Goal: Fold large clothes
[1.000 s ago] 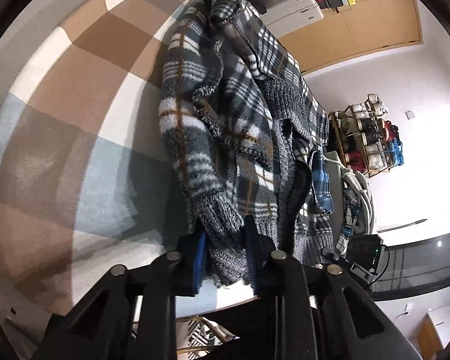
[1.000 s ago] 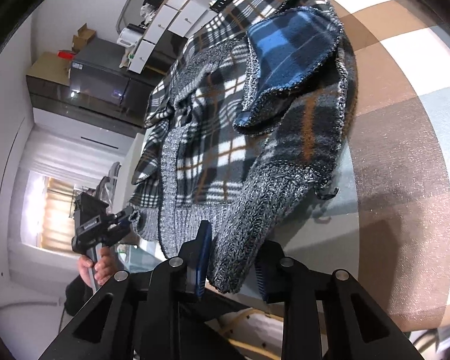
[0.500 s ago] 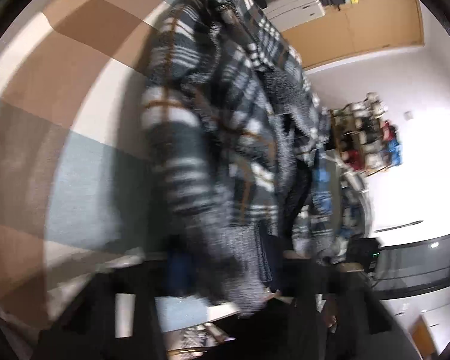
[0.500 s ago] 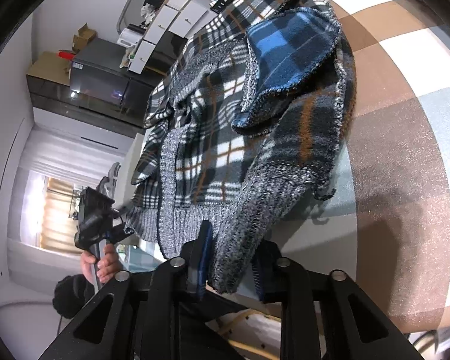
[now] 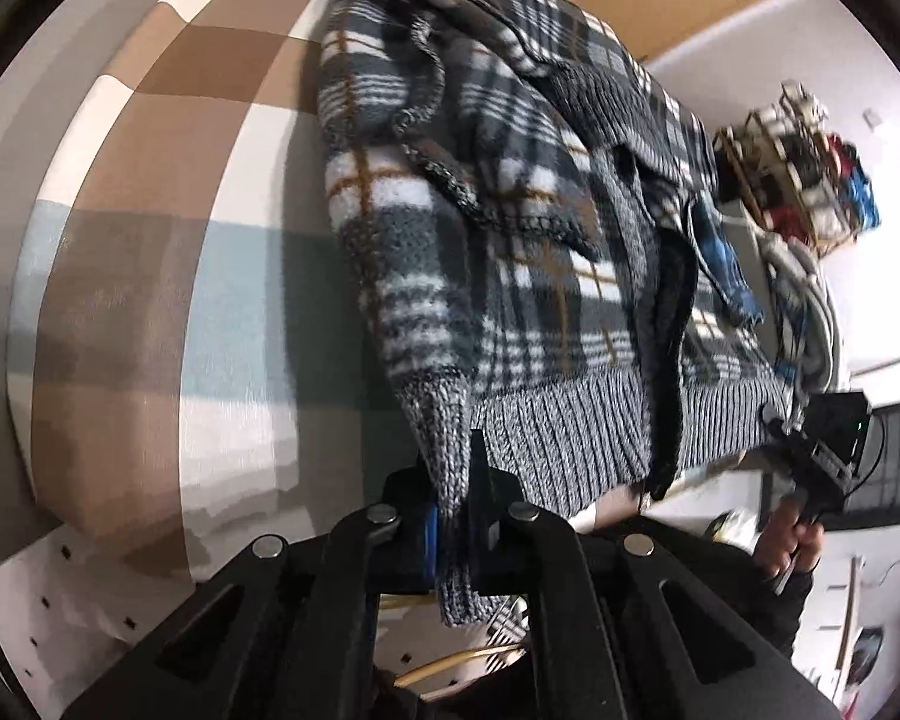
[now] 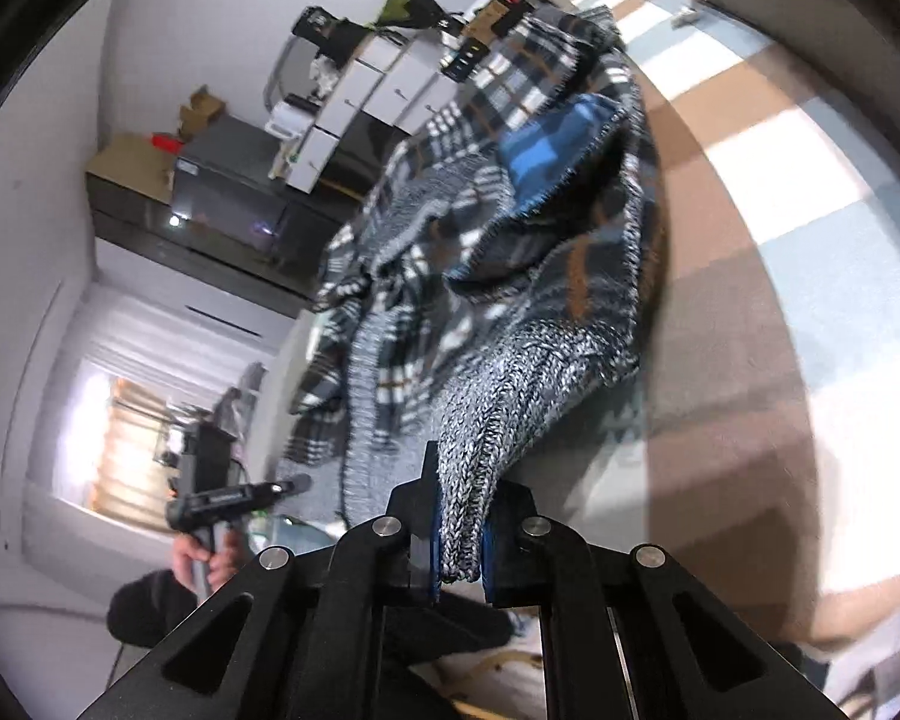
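A checked bedspread (image 5: 150, 252) in brown, white and pale blue covers the bed. On it lies a plaid cardigan (image 5: 510, 228) with grey ribbed trim, its near end lifted off the spread. The left gripper (image 5: 453, 516) is clenched on one ribbed corner. The right gripper (image 6: 459, 540) is clamped on the other corner.

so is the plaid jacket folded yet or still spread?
Not folded: the plaid jacket lies rumpled and open on the checked bedcover, blue lining exposed, each gripper pinching a knit cuff.
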Demonstrator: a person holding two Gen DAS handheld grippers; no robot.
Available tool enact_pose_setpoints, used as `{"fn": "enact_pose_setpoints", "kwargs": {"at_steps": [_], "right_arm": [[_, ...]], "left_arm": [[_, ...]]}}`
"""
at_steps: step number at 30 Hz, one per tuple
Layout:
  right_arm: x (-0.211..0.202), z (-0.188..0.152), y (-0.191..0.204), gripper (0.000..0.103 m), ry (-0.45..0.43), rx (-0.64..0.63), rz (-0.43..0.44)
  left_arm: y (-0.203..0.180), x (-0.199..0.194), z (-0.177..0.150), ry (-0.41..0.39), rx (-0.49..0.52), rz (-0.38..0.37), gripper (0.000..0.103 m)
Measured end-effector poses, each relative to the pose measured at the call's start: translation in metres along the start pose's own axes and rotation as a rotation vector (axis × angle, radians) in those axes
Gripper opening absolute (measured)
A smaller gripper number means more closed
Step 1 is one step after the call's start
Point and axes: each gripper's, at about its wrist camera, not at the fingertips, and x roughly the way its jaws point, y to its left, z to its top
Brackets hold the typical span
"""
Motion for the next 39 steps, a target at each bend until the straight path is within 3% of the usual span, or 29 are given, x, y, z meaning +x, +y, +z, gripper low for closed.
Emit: {"fn": "enact_pose_setpoints", "kwargs": {"at_steps": [3, 8, 12, 14, 15, 16, 18, 19, 22, 24, 25, 26, 28, 29, 30, 34, 39], "right_arm": [[-0.005, 0.0, -0.009, 0.009, 0.006, 0.047, 0.011], [0.004, 0.009, -0.006, 0.011, 0.057, 0.015, -0.028], [0.017, 0.022, -0.003, 0.015, 0.127, -0.005, -0.126], [0.021, 0.024, -0.004, 0.029, 0.154, -0.022, -0.198], [0.022, 0.027, -0.003, 0.033, 0.153, -0.041, -0.246], [0.021, 0.029, -0.004, 0.04, 0.145, -0.05, -0.265], [0.023, 0.036, -0.007, 0.046, 0.149, -0.036, -0.241], [0.024, 0.039, -0.008, 0.052, 0.147, -0.022, -0.225], [0.027, 0.043, -0.008, 0.055, 0.149, -0.032, -0.202], [0.031, 0.043, -0.005, 0.05, 0.155, -0.042, -0.189], [0.035, 0.041, -0.004, 0.035, 0.165, -0.044, -0.172], [0.039, 0.039, -0.005, 0.014, 0.175, -0.045, -0.161], [0.041, 0.033, -0.007, 0.013, 0.166, -0.046, -0.149], [0.039, 0.03, -0.009, 0.012, 0.145, -0.039, -0.127], [0.035, 0.028, -0.012, 0.012, 0.134, -0.029, -0.107], [0.016, 0.019, -0.016, 0.01, 0.086, -0.017, -0.049], [-0.005, 0.002, -0.004, 0.01, 0.082, -0.092, -0.092]], "left_arm": [[-0.004, -0.005, -0.006, 0.016, 0.028, -0.034, 0.002], [-0.002, -0.004, 0.003, 0.008, 0.028, -0.09, 0.002], [0.004, 0.006, 0.012, 0.036, -0.009, -0.112, 0.006], [0.0, 0.01, 0.011, 0.044, -0.027, -0.134, 0.02], [0.002, 0.01, 0.011, 0.051, -0.04, -0.15, 0.037], [0.003, 0.007, 0.01, 0.046, -0.049, -0.175, 0.046], [0.005, 0.002, 0.009, 0.021, -0.052, -0.198, 0.066], [0.005, 0.001, 0.009, 0.01, -0.051, -0.194, 0.067], [0.007, 0.003, 0.011, 0.005, -0.059, -0.217, 0.067], [0.009, 0.004, 0.012, -0.01, -0.07, -0.235, 0.067], [0.011, 0.002, 0.012, -0.02, -0.074, -0.236, 0.067], [0.013, 0.001, 0.013, -0.031, -0.076, -0.244, 0.065], [0.012, 0.001, 0.013, -0.033, -0.07, -0.241, 0.039], [0.01, 0.005, 0.013, -0.017, -0.066, -0.212, 0.011], [0.01, 0.009, 0.012, 0.004, -0.064, -0.196, 0.008], [0.007, 0.003, 0.007, 0.017, -0.041, -0.15, 0.004], [0.0, -0.007, -0.009, 0.053, 0.018, -0.148, 0.003]]}}
